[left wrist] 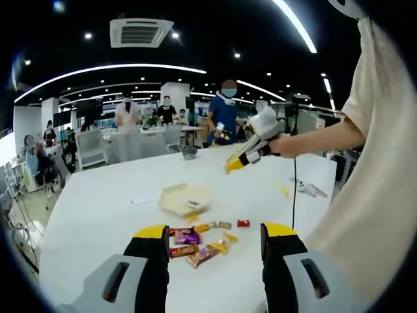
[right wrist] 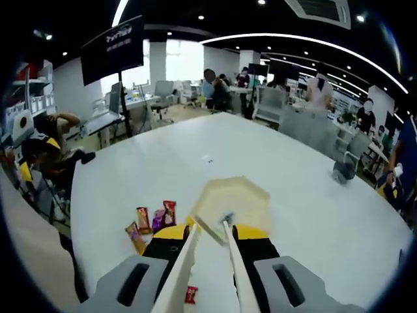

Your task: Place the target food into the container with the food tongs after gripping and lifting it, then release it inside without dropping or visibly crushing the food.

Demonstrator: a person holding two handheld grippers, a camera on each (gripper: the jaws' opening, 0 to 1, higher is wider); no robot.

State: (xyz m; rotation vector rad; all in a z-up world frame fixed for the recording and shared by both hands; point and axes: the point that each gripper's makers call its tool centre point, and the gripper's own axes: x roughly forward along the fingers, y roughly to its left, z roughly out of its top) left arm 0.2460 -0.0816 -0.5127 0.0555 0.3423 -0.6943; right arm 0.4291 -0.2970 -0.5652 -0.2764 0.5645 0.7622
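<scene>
Several wrapped snacks (left wrist: 202,242) lie in a loose heap on the white table (left wrist: 98,222), just ahead of my left gripper (left wrist: 215,231), which is open with nothing between its jaws. Behind the heap sits a shallow beige container (left wrist: 184,199). My right gripper (left wrist: 251,151) is held high above the table by a hand. In the right gripper view, my right gripper (right wrist: 212,235) is shut on white food tongs (right wrist: 234,261). The tong tips come together over the container (right wrist: 251,195). I cannot tell whether they hold anything. Snacks (right wrist: 155,220) lie to the left of the container.
One red snack (left wrist: 243,223) lies apart from the heap. A dark object (left wrist: 189,152) stands farther back on the table. A cable (left wrist: 293,195) and small items (left wrist: 306,188) lie at the right. Chairs, desks and several people surround the table.
</scene>
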